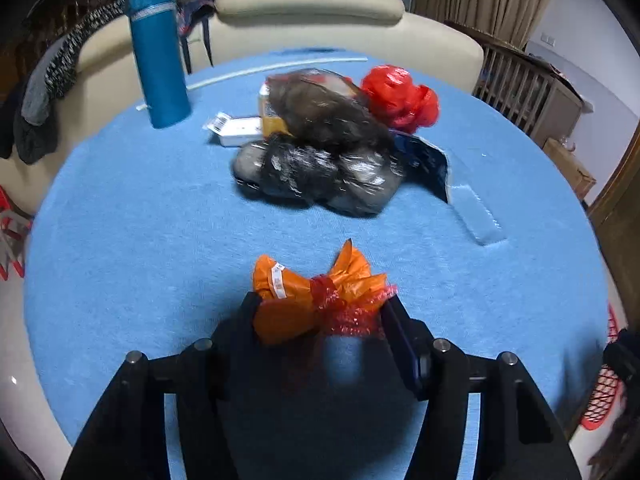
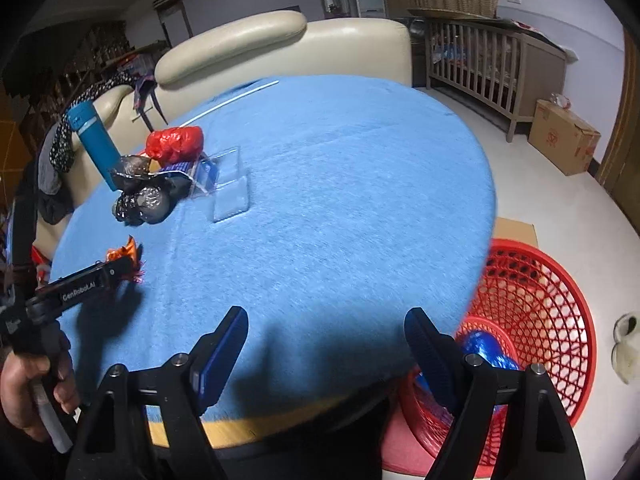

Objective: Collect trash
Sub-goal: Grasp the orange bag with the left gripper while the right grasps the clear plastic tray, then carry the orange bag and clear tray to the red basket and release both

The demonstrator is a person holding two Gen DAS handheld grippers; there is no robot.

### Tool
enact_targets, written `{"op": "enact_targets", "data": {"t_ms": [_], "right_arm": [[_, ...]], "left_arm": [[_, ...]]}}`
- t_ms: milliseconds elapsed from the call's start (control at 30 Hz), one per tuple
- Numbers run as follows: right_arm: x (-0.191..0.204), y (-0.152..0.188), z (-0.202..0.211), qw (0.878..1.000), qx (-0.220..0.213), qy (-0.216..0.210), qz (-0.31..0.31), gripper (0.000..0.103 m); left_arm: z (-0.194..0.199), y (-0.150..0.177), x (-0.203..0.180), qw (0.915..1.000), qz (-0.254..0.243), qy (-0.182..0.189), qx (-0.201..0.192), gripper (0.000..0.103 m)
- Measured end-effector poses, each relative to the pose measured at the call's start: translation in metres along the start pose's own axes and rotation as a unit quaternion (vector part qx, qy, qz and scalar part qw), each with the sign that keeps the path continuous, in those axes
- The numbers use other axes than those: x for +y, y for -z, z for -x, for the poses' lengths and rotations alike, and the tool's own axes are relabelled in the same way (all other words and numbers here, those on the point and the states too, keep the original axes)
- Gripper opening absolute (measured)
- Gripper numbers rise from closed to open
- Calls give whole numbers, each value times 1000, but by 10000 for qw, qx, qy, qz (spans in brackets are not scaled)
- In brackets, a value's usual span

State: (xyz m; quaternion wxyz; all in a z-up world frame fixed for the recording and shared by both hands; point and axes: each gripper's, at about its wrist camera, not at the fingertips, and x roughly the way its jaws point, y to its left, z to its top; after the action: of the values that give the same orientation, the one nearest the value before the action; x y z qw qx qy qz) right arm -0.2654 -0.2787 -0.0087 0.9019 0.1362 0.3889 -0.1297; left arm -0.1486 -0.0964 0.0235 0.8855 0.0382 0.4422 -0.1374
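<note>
An orange wrapper with red crinkled plastic [image 1: 288,292] lies on the blue round table [image 1: 140,220], and my left gripper [image 1: 322,312] is shut on it, a pad against each side. The right wrist view shows that gripper [image 2: 120,270] at the table's left with the wrapper [image 2: 130,250] poking past its tip. My right gripper [image 2: 326,328] stands open over the table's near edge with nothing between its fingers. A pile of trash sits further back: dark plastic bags [image 1: 320,168], a red bag [image 1: 400,96] and a clear plastic package [image 1: 480,216].
A red mesh basket [image 2: 552,320] stands on the floor right of the table, with blue foil trash [image 2: 484,348] in it. A blue bottle [image 1: 158,52] stands upright beside a white box [image 1: 236,128]. A cream sofa [image 1: 320,0] lies behind the table, a cardboard box [image 2: 564,140] by the wall.
</note>
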Motion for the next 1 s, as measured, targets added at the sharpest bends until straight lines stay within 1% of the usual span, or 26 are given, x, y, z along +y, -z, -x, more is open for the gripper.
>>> {"op": "enact_targets", "data": {"t_ms": [200, 400, 500, 633, 767, 800, 833, 867, 1000], "right_arm": [[41, -26, -21, 9994, 31, -37, 355, 83], [97, -60, -50, 9955, -73, -174, 932, 83], [117, -71, -64, 9928, -119, -185, 1181, 83], [128, -83, -91, 9916, -27, 31, 1291, 83], [127, -86, -117, 9905, 166, 191, 1350, 83], [125, -87, -122, 9909, 217, 175, 1317, 81], [122, -88, -126, 9919, 232, 113, 1241, 58], [120, -88, -128, 9922, 266, 92, 1211, 48], [109, -88, -128, 9937, 299, -123, 1076, 49]], "left_arm": [[4, 9, 14, 9994, 6, -70, -327, 62], [5, 11, 17, 9992, 80, 34, -390, 62], [5, 12, 20, 9990, 132, 106, -410, 62], [4, 11, 21, 9989, 164, 149, -421, 62], [3, 11, 22, 9988, 184, 174, -427, 62], [3, 11, 22, 9987, 190, 185, -428, 62], [3, 11, 23, 9987, 193, 193, -428, 62], [3, 11, 23, 9987, 195, 199, -428, 62], [2, 10, 22, 9988, 170, 152, -425, 62]]}}
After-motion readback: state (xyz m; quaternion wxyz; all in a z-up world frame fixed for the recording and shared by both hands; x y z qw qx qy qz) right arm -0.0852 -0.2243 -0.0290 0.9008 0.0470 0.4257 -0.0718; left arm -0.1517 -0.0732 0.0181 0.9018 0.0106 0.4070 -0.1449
